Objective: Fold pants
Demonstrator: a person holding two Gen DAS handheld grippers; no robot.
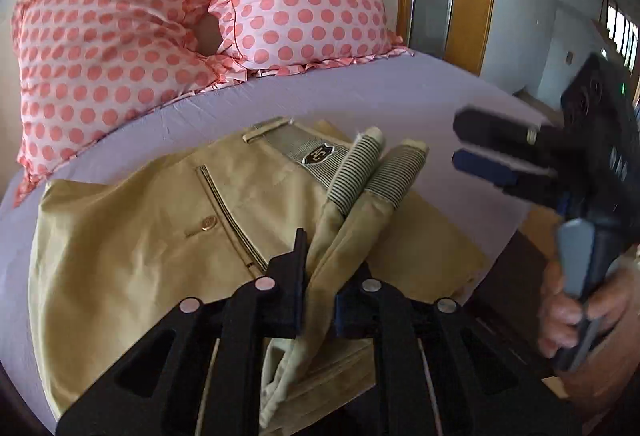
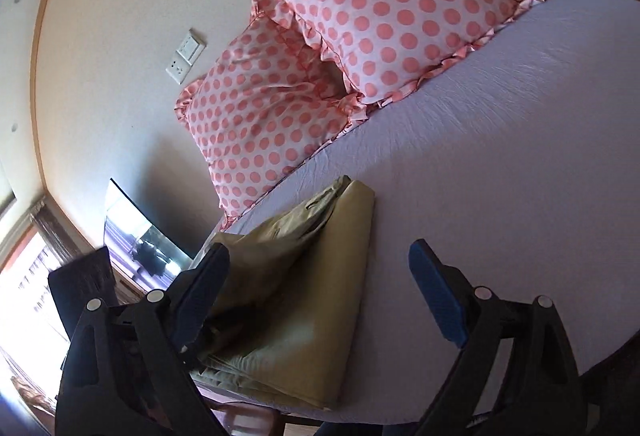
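While the khaki cotton pants (image 1: 132, 236) lie folded near the front edge of the lilac-sheeted bed (image 1: 360, 92), the left claw (image 1: 318, 292) is clamped on their bunched legs, whose striped-lined cuffs (image 1: 376, 168) rest across the seat. The right claw (image 2: 316, 296), its blue-padded fingers (image 2: 434, 296) spread wide apart, hovers over the bed beside the pants, gripping nothing. Two pink polka-dot ruffled pillows (image 1: 192, 24) lean against the wall behind.

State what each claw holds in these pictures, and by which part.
The left claw is shut on the khaki pants, pinching the bunched legs below the striped cuffs. The right claw is open and holds nothing.
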